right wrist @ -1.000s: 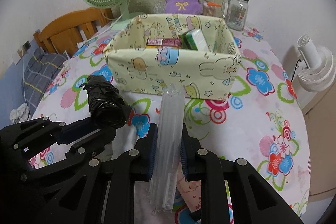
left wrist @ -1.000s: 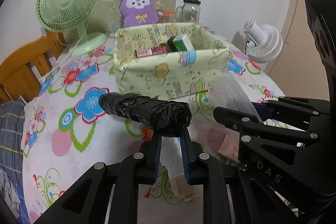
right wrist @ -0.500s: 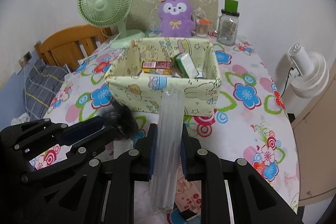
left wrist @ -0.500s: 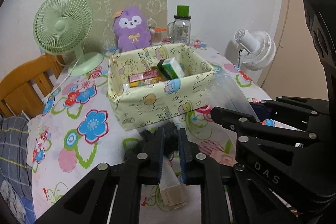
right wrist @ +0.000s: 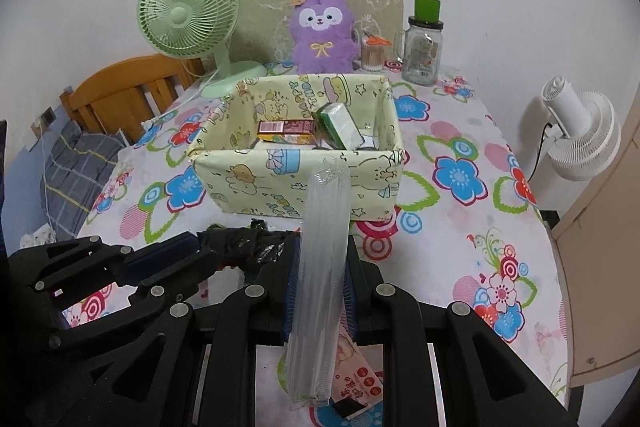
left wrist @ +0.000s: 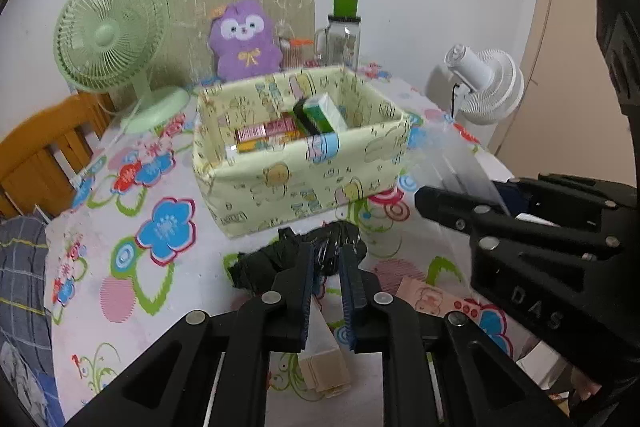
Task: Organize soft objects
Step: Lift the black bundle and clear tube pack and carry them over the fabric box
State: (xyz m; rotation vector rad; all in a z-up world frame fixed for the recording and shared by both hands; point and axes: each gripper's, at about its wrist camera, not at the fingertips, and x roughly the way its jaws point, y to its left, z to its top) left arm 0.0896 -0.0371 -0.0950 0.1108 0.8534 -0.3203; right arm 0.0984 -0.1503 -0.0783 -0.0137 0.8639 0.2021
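Flowered cloth in pink, blue and green covers the table (right wrist: 460, 115), the largest thing in view, with a wooden chair (right wrist: 120, 91) at its left edge. Near the middle stands a pale yellow fabric bin (right wrist: 296, 179) printed with cartoon animals; inside it lie a dark red carton (right wrist: 286, 127) and a green-and-white box (right wrist: 340, 125), leaning against each other. Behind the bin, along the wall, stand a green desk fan (right wrist: 188, 15), a purple plush toy (right wrist: 322, 35) and a glass jar with a green lid (right wrist: 424, 47); a white fan (right wrist: 580, 135) stands off the table's right side.

The right gripper (right wrist: 318, 275) has its fingers closed on a long clear plastic packet (right wrist: 322, 259), which is clamped near its middle and sticks out ahead toward the bin's front wall, its tip just in front of that wall. The left gripper (left wrist: 326, 269) has its fingers drawn in tight on a crumpled roll of black plastic bags (left wrist: 296, 259), held low above the cloth just in front of the bin. In the right wrist view that black roll sits just left of the clear packet. Under the grippers, flat paper packets (left wrist: 430, 301) lie on the cloth.
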